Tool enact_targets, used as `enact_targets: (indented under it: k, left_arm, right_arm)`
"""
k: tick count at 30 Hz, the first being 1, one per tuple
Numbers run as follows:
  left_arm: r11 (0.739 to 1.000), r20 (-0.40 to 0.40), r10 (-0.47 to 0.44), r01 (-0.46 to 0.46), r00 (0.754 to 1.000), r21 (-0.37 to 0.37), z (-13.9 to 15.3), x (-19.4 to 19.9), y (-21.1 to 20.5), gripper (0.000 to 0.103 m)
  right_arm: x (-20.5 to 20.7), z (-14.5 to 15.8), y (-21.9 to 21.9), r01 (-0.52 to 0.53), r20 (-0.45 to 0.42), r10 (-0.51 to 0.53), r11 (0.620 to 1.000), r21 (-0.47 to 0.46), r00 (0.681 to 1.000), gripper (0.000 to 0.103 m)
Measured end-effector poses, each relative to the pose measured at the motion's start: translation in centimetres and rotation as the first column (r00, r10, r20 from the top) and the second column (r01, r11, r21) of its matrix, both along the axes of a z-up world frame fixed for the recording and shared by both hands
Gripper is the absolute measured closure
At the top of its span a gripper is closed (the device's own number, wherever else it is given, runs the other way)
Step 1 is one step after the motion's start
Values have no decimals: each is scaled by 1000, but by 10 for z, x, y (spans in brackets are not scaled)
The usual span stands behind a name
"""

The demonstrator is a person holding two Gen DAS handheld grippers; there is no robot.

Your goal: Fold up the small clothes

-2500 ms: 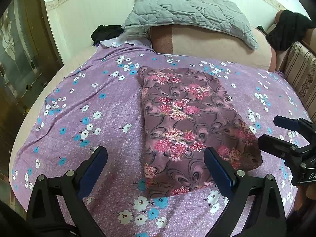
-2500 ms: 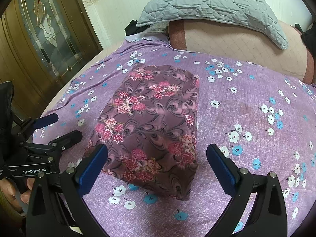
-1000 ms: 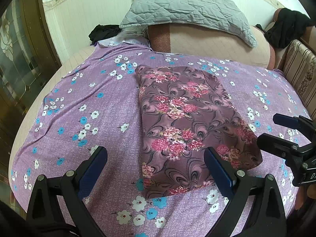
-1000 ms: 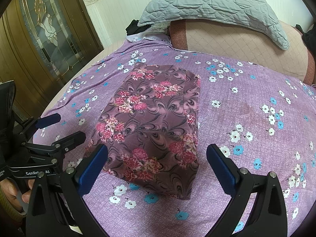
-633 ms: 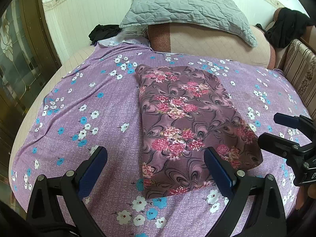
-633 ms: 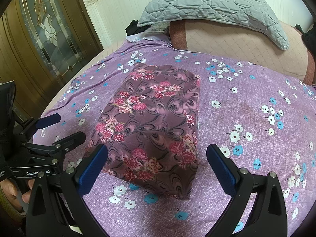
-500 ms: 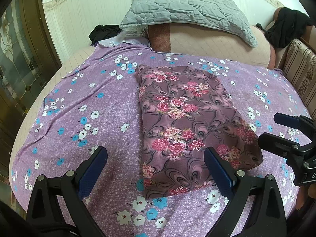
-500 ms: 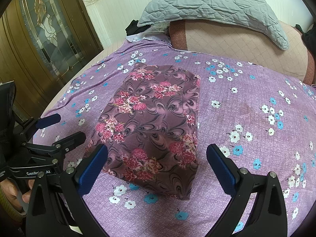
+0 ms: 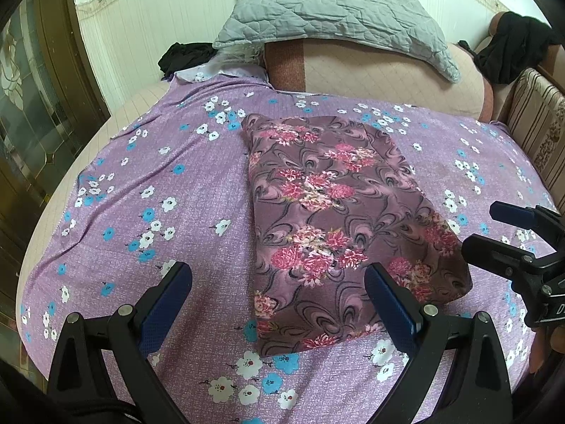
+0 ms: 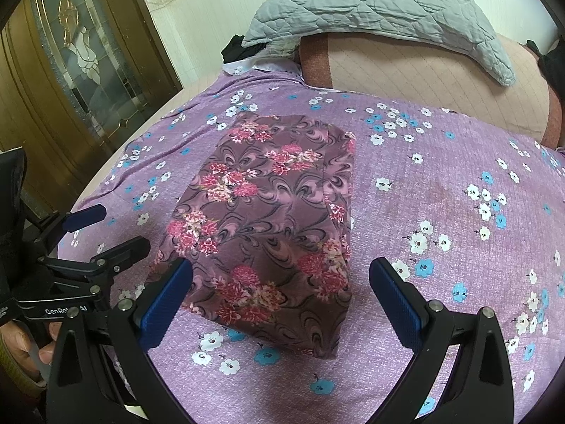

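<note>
Left gripper [image 9: 277, 293] nearest the camera, jaws spread wide, nothing between them. Its left finger hangs over bare sheet [image 9: 197, 190]; its right finger [image 9: 390, 302] overlaps the near right part of the garment [image 9: 335, 212] in view, contact not clear.

Right gripper [image 10: 280, 291] likewise spread wide and empty. Its left finger [image 10: 166, 298] sits over the garment's near left corner; its right finger is over the sheet, apart from the cloth. In the left wrist view the right gripper shows at the right edge, just beside the garment's right corner. In the right wrist view a hand [image 10: 24, 357] shows at lower left, holding the left gripper's handle.

Garment: maroon cloth with pink flowers, folded to a flat rectangle, lying mid-sheet, long axis running away from the grippers. A folded edge runs along its right side in the right wrist view.

Sheet: purple, blue and white flowers, spread over a bed.

Beyond the sheet: a pink quilted bolster [image 9: 388, 74], a grey quilted pillow [image 9: 332, 10] on top of it. Dark clothing [image 9: 183, 58] bunched at the far left corner, more dark cloth [image 9: 512, 47] at far right. Brown door with patterned glass [image 10: 91, 53] to the left.
</note>
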State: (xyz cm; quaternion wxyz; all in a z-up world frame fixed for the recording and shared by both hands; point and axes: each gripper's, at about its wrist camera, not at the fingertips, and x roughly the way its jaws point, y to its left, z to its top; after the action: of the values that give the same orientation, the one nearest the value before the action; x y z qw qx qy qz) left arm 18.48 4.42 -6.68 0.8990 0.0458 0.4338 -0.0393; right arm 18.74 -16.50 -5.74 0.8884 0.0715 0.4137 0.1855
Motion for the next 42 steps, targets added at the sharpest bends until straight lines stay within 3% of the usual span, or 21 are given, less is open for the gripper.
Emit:
enact_targets:
  k: [7,33,42]
  left_arm:
    - [1000,-4,-3,3,1000,-27,-4,4,5,5]
    - [1000,22,-5,5,1000,11,-3,4,6,5]
    - [1000,32,-3,4,999,-27,4,2,11,5]
  right_arm:
    - [5,-7,-3,10,-13,-10,1000,-8,1000,3]
    - [3,-9,-4,31,-6,-31,999,24,1000,3]
    - [2,-4,-3,36,0,-36,999,26,999,3]
